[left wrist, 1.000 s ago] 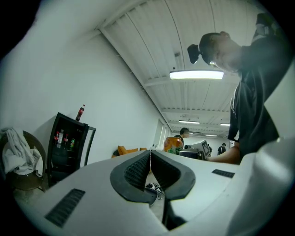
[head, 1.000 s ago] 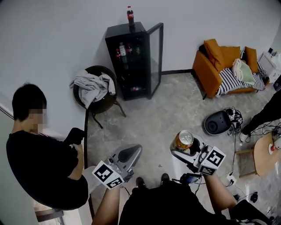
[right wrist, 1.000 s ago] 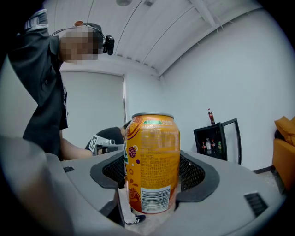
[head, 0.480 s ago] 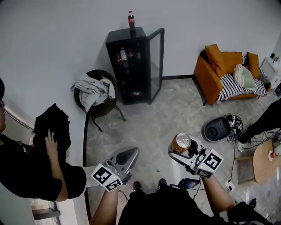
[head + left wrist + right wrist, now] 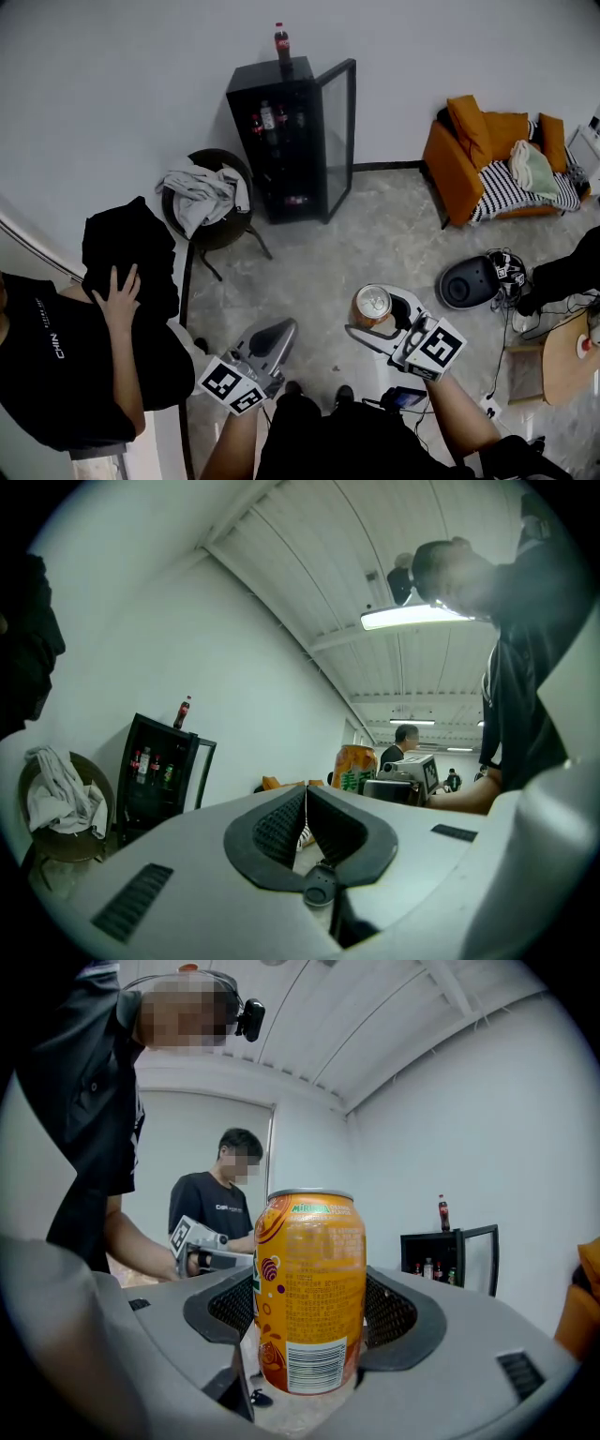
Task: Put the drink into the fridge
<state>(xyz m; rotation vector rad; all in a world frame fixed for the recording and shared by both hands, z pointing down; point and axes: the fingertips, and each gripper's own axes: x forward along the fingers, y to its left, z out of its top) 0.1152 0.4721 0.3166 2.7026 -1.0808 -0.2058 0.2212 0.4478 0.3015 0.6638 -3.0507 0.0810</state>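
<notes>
An orange drink can point(image 5: 372, 307) stands upright between the jaws of my right gripper point(image 5: 378, 319), which is shut on it; the can point(image 5: 310, 1293) fills the middle of the right gripper view. My left gripper point(image 5: 274, 335) is shut with nothing in it, its pads point(image 5: 281, 825) pressed together. The black fridge point(image 5: 286, 141) stands against the far wall with its glass door point(image 5: 339, 131) swung open to the right. Bottles sit on its shelves, and a cola bottle point(image 5: 279, 43) stands on top. Both grippers are held well short of the fridge.
A round chair with grey clothes point(image 5: 208, 199) stands left of the fridge. A person in black point(image 5: 66, 347) stands close at my left, holding a dark garment. An orange armchair point(image 5: 497, 159), a black robot vacuum point(image 5: 469, 281) and cables lie at the right.
The view has shifted, and the fridge appears slightly nearer. My right gripper with the can moved a little left. The person at left lifted a dark garment.
</notes>
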